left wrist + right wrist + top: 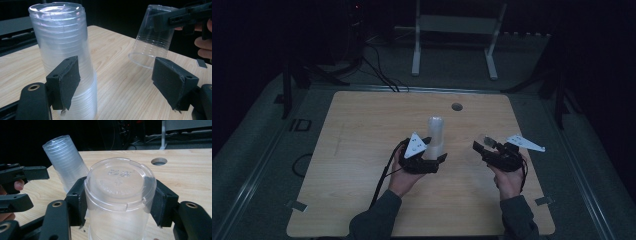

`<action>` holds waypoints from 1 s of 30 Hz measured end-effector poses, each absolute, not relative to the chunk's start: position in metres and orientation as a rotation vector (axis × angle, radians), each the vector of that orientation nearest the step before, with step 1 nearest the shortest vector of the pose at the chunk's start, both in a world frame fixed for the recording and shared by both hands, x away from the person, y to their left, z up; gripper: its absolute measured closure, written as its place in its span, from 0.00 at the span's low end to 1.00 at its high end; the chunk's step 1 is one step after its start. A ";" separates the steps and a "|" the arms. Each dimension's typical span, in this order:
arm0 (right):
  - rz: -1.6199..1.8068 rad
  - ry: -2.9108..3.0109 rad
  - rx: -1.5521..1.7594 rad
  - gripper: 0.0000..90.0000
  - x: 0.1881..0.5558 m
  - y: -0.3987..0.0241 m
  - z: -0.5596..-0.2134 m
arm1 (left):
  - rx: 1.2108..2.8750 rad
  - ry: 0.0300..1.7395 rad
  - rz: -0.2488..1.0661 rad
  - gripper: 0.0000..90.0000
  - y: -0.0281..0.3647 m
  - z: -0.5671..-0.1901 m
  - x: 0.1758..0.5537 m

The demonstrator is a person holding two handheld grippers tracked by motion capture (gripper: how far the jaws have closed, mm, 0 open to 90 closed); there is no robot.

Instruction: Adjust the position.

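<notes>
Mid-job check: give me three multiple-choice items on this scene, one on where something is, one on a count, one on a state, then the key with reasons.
1. Where does the stack of clear cups stand?
A. on the floor
B. on the wooden table, by the left gripper
C. over the table's hole

2. How many cups does the right gripper hold?
A. one
B. two
C. four

3. How is the single clear cup oriented?
A. upright
B. on its side
C. upside down

Key: 1 B, the stack rests on the tabletop beside a left pad. 2 A, one cup sits between the pads. 3 C, its base faces up.
</notes>
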State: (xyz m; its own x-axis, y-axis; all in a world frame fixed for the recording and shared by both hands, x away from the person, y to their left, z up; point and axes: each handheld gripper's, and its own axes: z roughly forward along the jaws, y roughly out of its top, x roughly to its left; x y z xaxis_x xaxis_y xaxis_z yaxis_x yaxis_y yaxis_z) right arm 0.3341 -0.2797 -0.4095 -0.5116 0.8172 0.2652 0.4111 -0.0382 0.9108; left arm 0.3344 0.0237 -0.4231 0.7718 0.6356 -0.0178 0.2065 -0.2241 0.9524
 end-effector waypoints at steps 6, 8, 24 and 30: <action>1.596 1.864 1.311 0.44 0.330 -0.284 -0.414 | 1.802 0.633 0.448 0.25 0.017 -0.423 0.333; 1.603 1.860 1.310 0.44 0.328 -0.284 -0.415 | 1.803 0.626 0.446 0.25 0.015 -0.423 0.333; 1.651 1.854 1.334 0.44 0.324 -0.284 -0.423 | 1.822 0.569 0.444 0.24 -0.007 -0.421 0.330; 1.688 1.848 1.339 0.44 0.323 -0.283 -0.423 | 1.844 0.542 0.443 0.24 -0.018 -0.422 0.331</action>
State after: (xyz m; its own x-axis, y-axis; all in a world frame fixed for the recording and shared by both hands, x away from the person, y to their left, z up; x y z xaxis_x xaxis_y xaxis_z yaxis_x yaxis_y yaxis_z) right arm 0.3227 -0.2832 -0.4226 -0.5193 0.7777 0.3542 0.4230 -0.1263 0.8973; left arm 0.3305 -0.0179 -0.4219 0.8249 0.5640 0.0387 0.1508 -0.2855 0.9464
